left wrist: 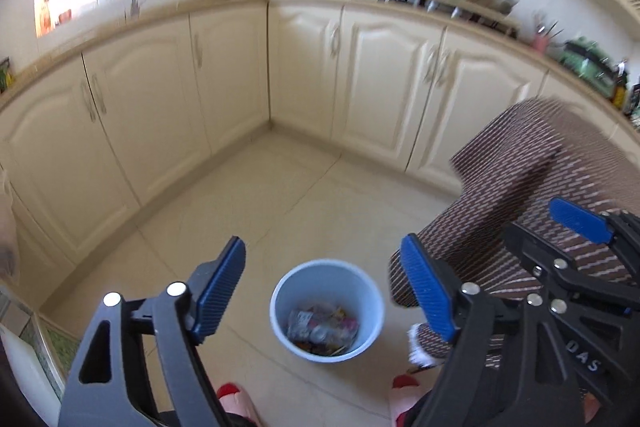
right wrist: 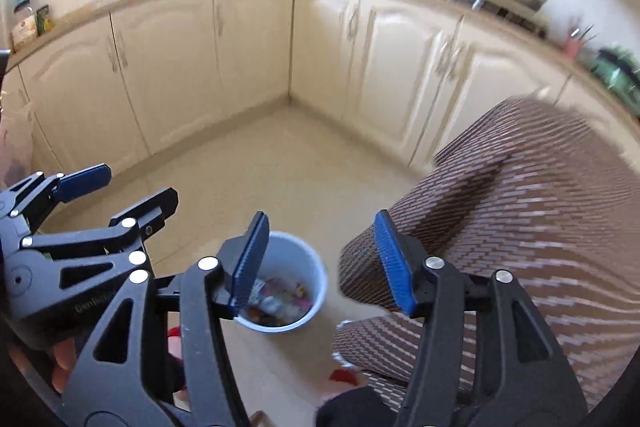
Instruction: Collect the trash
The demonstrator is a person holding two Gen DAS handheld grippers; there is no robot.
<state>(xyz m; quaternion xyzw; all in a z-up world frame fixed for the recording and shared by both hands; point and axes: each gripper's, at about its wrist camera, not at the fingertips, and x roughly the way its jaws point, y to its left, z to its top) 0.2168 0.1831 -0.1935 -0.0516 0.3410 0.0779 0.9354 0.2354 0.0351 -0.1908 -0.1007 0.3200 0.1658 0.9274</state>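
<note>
While both hand-held tools hang over a kitchen floor, the left gripper fills the bottom of its own view with its blue-padded jaws spread wide and nothing between them, so it is released and empty. Framed in the gap between those jaws, low in the centre of the picture, stands a pale blue bin on the cream floor tiles. It sits upright with its mouth open to the camera, and a heap of crumpled wrappers lies at its bottom, which suggests the trash has already gone in. The right gripper appears at the bottom of the other view, also released, jaws apart and holding nothing; its left pad overlaps the bin's rim only by line of sight, not by touch. Each tool also shows at the edge of the other's view. A person's leg in brown patterned fabric rises at the right of both pictures, close beside the bin, probably because the person is standing over it to drop things in. Cream cabinet doors curve around the upper half of each frame, under a blurred worktop with pots and utensils.
</note>
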